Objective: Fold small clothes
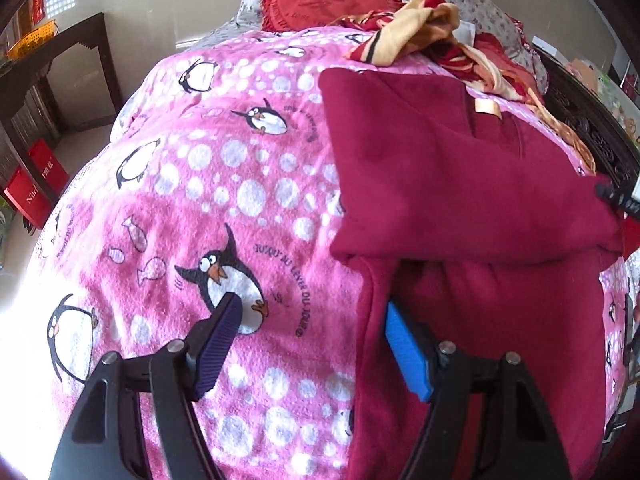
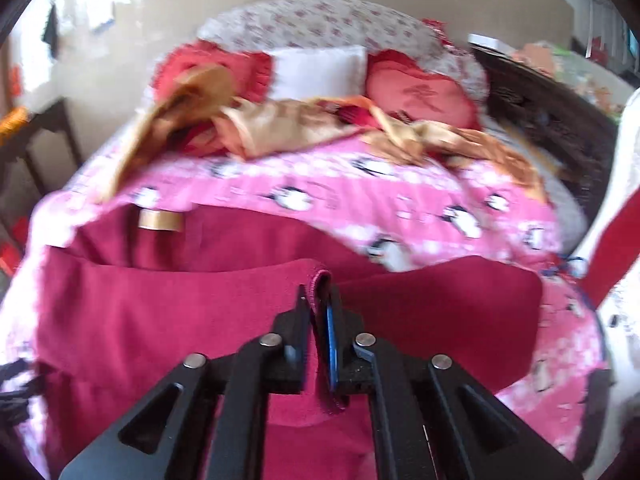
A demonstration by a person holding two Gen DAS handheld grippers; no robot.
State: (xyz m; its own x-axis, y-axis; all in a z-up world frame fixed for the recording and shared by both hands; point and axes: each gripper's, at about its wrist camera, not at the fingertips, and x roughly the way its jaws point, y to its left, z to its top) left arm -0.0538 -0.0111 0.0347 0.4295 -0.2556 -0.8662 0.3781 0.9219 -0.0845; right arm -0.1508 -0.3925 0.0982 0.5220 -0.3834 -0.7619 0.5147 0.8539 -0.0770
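Maroon garment lies partly folded on the pink penguin blanket of the bed, filling the right half of my left wrist view, with a gold label showing toward the upper right. My left tool stands wide open at the bottom of that frame; its dark purple pad hangs over the blanket, while its blue pad sits against the garment's left edge. In the blurred right wrist view, my right tool is clamped shut on a hemmed edge of the garment at lower centre, the cloth pinched between its pads. Red cushions and a rumpled tan and red cloth lie along the top of the frame.
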